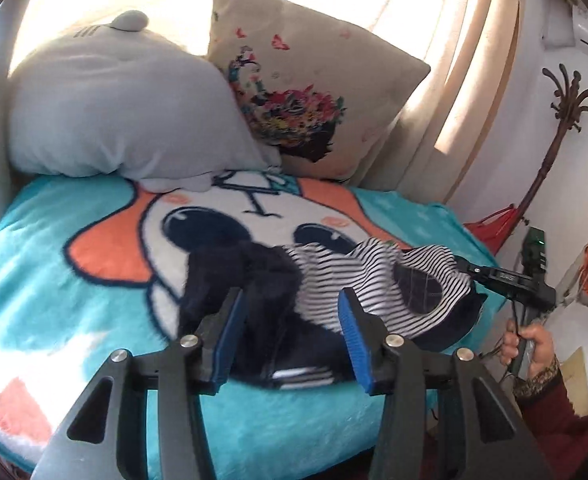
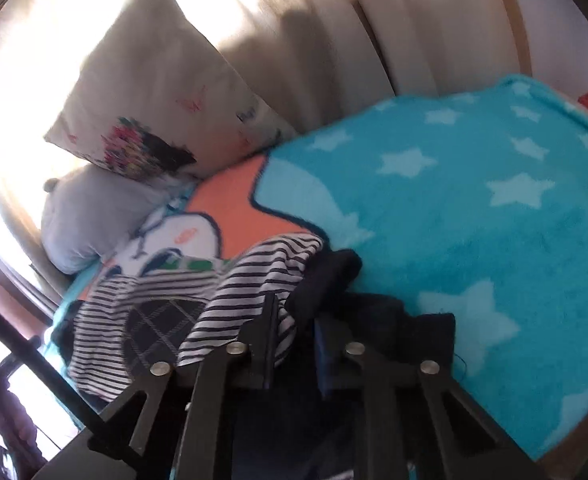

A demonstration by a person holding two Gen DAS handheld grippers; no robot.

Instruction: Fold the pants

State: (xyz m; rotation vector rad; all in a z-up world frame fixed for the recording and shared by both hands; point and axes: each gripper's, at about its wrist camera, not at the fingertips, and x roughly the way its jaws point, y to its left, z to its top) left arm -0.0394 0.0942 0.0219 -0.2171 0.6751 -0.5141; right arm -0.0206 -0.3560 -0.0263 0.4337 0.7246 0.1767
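Observation:
The pants [image 1: 318, 296] are dark navy with a navy-and-white striped lining and lie crumpled on a turquoise cartoon blanket [image 1: 74, 280]. My left gripper [image 1: 290, 304] is open, its blue-padded fingers [image 1: 350, 320] spread just above the near part of the pants, holding nothing. In the left wrist view my right gripper [image 1: 468, 270] comes in from the right and grips the striped edge, lifting it. In the right wrist view the right gripper [image 2: 294, 320] has its jaws close together on dark and striped cloth [image 2: 254, 280] of the pants.
A grey plush pillow [image 1: 114, 112] and a beige floral cushion [image 1: 306, 80] lean at the head of the bed against curtains [image 1: 454, 60]. A coat stand [image 1: 550, 152] stands by the wall at right. The star-patterned blanket part [image 2: 474, 200] spreads to the right.

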